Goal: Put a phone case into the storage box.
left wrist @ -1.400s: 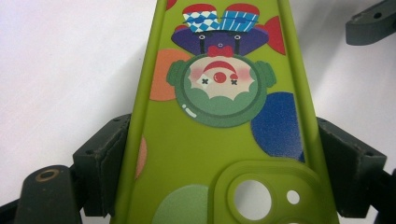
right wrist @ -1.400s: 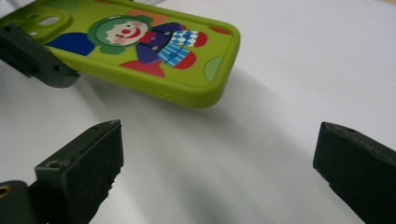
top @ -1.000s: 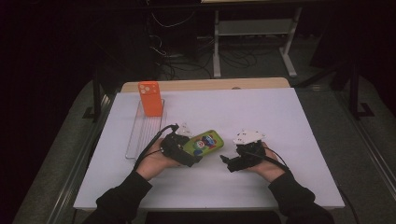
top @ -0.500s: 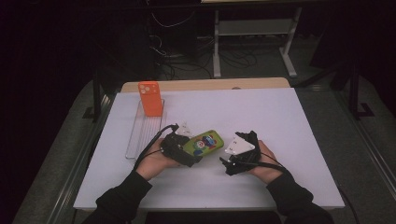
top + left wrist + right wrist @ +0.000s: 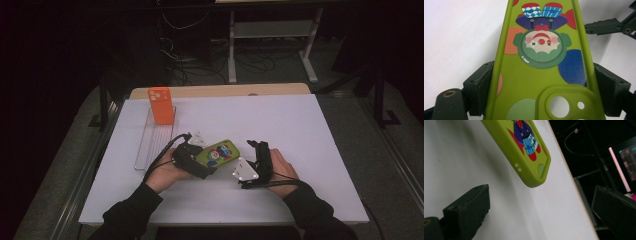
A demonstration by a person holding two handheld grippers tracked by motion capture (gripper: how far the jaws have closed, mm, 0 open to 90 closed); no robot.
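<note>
The green phone case (image 5: 541, 62) is clamped by its long edges in the left gripper (image 5: 192, 162) just above the white table (image 5: 300, 125), while the right gripper (image 5: 257, 157), wide and empty beside it, is judged not yet engaged, the orange case (image 5: 160, 105) already stood in the clear rack (image 5: 150, 145).

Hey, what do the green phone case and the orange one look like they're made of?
Green phone case: probably soft silicone or rubbery plastic; matte, rounded edges, moulded camera cutout, printed clown cartoon. Orange phone case: seemingly similar matte plastic or silicone with a raised camera block, but too small to be sure.
</note>
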